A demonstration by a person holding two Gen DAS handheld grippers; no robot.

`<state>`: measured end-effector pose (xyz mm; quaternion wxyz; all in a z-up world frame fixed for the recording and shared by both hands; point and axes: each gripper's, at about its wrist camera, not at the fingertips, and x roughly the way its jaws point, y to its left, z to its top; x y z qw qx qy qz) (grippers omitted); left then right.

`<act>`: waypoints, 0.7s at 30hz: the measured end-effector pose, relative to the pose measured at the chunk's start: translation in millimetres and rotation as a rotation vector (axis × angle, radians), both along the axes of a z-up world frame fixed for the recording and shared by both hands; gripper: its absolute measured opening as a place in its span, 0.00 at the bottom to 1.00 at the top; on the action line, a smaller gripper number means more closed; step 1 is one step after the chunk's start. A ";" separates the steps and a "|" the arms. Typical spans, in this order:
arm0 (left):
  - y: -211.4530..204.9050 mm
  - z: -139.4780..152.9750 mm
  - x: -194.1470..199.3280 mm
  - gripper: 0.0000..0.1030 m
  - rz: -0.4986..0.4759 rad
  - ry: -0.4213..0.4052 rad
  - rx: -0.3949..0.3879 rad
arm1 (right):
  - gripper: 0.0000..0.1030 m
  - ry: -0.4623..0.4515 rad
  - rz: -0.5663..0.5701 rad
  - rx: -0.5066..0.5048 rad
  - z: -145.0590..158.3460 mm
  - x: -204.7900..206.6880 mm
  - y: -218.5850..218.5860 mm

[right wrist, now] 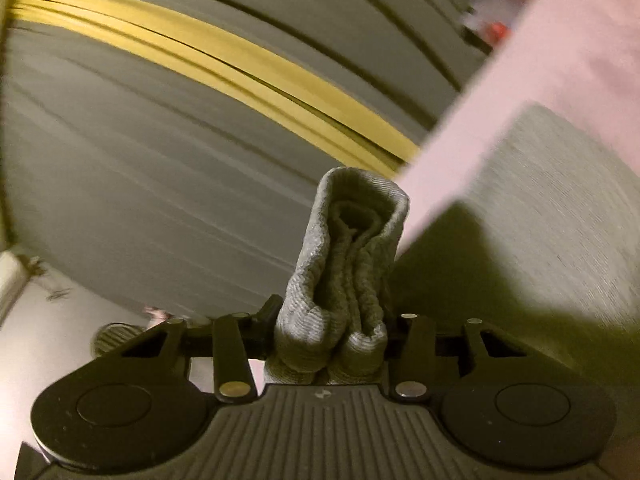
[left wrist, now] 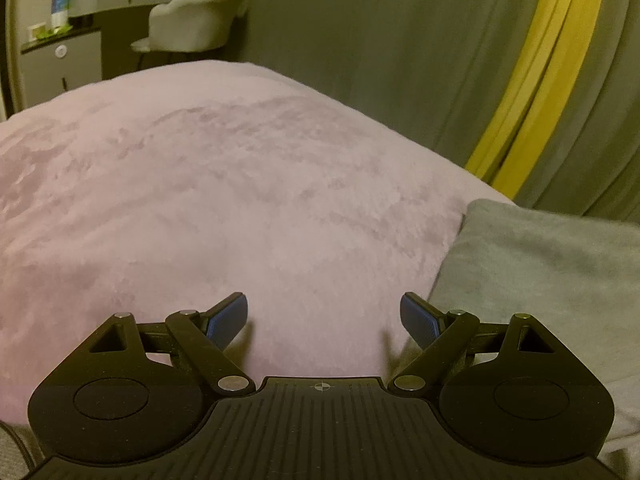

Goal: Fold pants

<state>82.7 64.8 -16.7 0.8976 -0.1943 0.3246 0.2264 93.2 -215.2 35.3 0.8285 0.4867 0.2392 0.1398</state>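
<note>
Clearly right tool [right wrist: 332,320] clamps bunched grey pants [right wrist: 344,264] pointing straight ahead; left tool [left wrist: 324,316] gapes.

No legible text, brand, number or label in either view. Only sign: a small crosshair registration mark, a circle crossed by two lines, on the ribbed black body of the left gripper [left wrist: 324,316], centred just behind the gap between its fingers. The right gripper [right wrist: 330,316] bears a faint mark at the same spot, too dim to read.
</note>
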 end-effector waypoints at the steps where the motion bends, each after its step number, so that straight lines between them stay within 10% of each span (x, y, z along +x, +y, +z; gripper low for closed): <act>1: 0.4 0.2 -0.2 0.87 0.001 -0.002 -0.002 | 0.43 -0.027 -0.002 -0.001 7.5 -5.6 -5.4; 17: -3.0 1.9 0.2 0.88 -0.014 0.004 0.026 | 0.44 0.021 -0.148 -0.031 -2.3 -44.5 -75.1; 21: -4.4 2.0 1.7 0.89 -0.025 0.013 0.031 | 0.59 0.082 -0.135 -0.155 -9.1 -43.4 -82.2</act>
